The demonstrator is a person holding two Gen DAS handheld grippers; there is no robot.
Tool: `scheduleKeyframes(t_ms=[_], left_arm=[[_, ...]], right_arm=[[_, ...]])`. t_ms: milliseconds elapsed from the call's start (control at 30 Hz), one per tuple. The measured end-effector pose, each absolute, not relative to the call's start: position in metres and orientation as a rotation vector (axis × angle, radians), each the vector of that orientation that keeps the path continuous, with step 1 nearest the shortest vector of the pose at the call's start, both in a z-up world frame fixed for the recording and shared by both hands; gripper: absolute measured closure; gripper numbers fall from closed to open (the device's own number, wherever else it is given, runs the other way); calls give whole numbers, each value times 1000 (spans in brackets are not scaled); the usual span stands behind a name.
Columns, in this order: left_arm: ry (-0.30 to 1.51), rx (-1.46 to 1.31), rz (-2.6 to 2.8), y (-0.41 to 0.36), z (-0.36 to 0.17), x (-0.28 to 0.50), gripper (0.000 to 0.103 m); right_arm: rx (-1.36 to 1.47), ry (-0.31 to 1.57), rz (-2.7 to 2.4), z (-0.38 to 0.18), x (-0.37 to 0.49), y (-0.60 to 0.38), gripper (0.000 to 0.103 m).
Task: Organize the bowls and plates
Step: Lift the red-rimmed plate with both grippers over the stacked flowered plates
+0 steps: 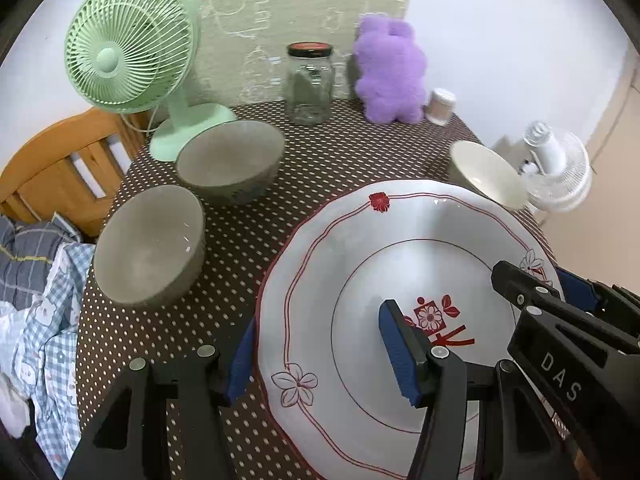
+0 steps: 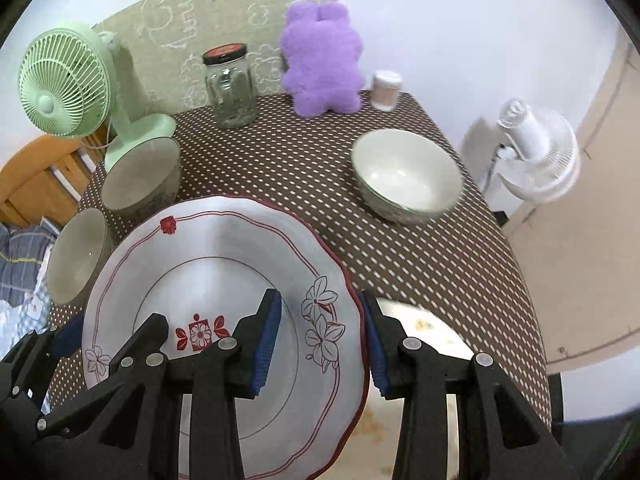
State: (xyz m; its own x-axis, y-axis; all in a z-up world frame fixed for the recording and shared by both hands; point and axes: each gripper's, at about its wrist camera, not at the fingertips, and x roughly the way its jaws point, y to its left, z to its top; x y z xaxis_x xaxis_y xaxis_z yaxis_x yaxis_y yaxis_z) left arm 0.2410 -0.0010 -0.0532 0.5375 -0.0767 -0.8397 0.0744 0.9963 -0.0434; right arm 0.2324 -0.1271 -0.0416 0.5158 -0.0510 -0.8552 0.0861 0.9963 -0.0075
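A white plate with red flower trim (image 1: 340, 264) (image 2: 224, 252) is held tilted above the dotted table by both grippers. My left gripper (image 1: 320, 356) has its jaws around the plate's left rim, one blue pad (image 1: 396, 348) on top. My right gripper (image 2: 320, 344) has its jaws around the right rim, one blue pad (image 2: 268, 340) on top. Two grey bowls (image 1: 152, 244) (image 1: 232, 160) stand at the left, also in the right wrist view (image 2: 78, 254) (image 2: 142, 174). A cream bowl (image 2: 406, 174) (image 1: 486, 172) stands at the right. Another plate (image 2: 432, 332) lies under the right gripper.
At the back of the table (image 2: 440, 264) stand a green fan (image 1: 124, 48), a glass jar (image 1: 310, 84), a purple plush toy (image 1: 390, 72) and a small white container (image 1: 440, 106). A wooden chair (image 1: 60, 164) and clothes (image 1: 36, 280) are left, a white fan (image 2: 536, 152) right.
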Motion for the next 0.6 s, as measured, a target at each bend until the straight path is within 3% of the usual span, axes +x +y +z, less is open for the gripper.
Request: scheduleKeyframes(t_ms=[600], left_arm=[[1066,41,-177,-69,-79,182,44]], right_arm=[[62,1086,-186,-67,158,-187,59]])
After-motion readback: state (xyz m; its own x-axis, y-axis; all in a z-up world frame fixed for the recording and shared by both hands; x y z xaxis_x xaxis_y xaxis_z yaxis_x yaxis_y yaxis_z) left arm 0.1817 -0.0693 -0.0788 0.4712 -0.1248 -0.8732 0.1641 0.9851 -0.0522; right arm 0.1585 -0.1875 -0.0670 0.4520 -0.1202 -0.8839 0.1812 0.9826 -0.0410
